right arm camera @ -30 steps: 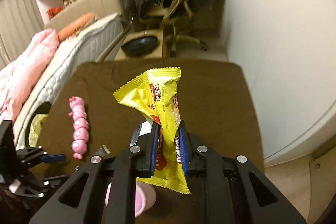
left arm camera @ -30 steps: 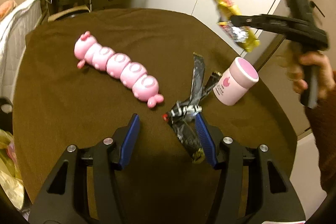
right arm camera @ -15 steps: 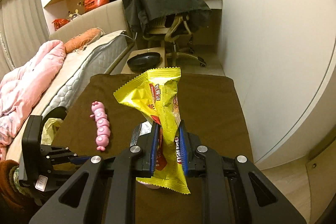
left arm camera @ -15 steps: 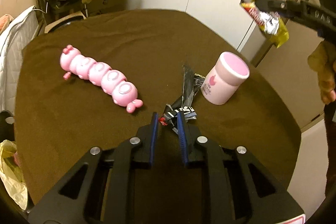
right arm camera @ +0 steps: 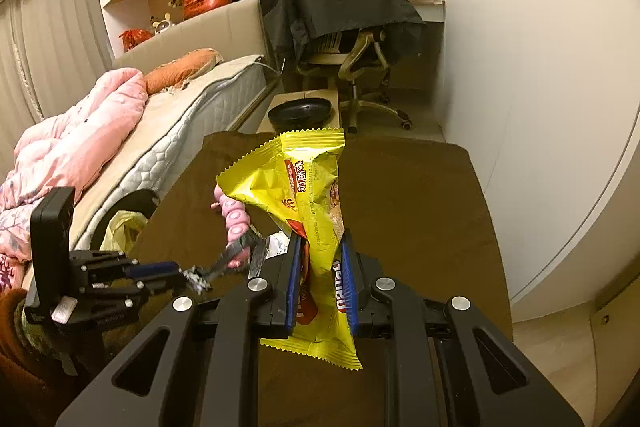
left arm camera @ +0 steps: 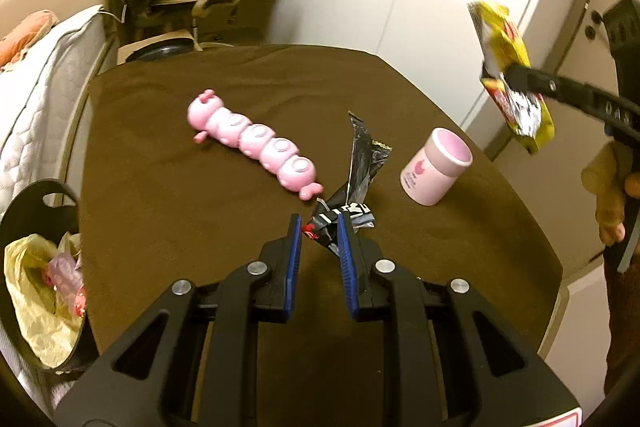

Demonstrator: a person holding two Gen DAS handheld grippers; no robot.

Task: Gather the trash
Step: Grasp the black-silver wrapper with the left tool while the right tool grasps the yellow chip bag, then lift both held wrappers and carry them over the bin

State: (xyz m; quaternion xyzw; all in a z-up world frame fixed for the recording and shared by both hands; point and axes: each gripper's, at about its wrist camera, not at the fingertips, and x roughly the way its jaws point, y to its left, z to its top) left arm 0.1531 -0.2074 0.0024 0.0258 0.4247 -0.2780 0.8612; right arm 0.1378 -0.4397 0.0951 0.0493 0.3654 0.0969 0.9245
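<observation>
My left gripper (left arm camera: 318, 227) is shut on the near end of a black crumpled wrapper (left arm camera: 362, 167), lifted above the brown table (left arm camera: 200, 227); the right wrist view shows that gripper (right arm camera: 188, 273) with the wrapper (right arm camera: 236, 251) hanging from it. My right gripper (right arm camera: 320, 247) is shut on a yellow snack bag (right arm camera: 308, 187) held high over the table; in the left wrist view the bag (left arm camera: 512, 75) hangs at the upper right.
A pink caterpillar toy (left arm camera: 252, 143) and a pink cup (left arm camera: 436, 167) sit on the table. A black bin with a yellow liner (left arm camera: 36, 275) stands at the table's left edge, also in the right wrist view (right arm camera: 124, 223). A bed and an office chair (right arm camera: 352, 67) lie beyond.
My left gripper closed on the black wrapper and raised it off the table. My right gripper rose higher with the yellow bag.
</observation>
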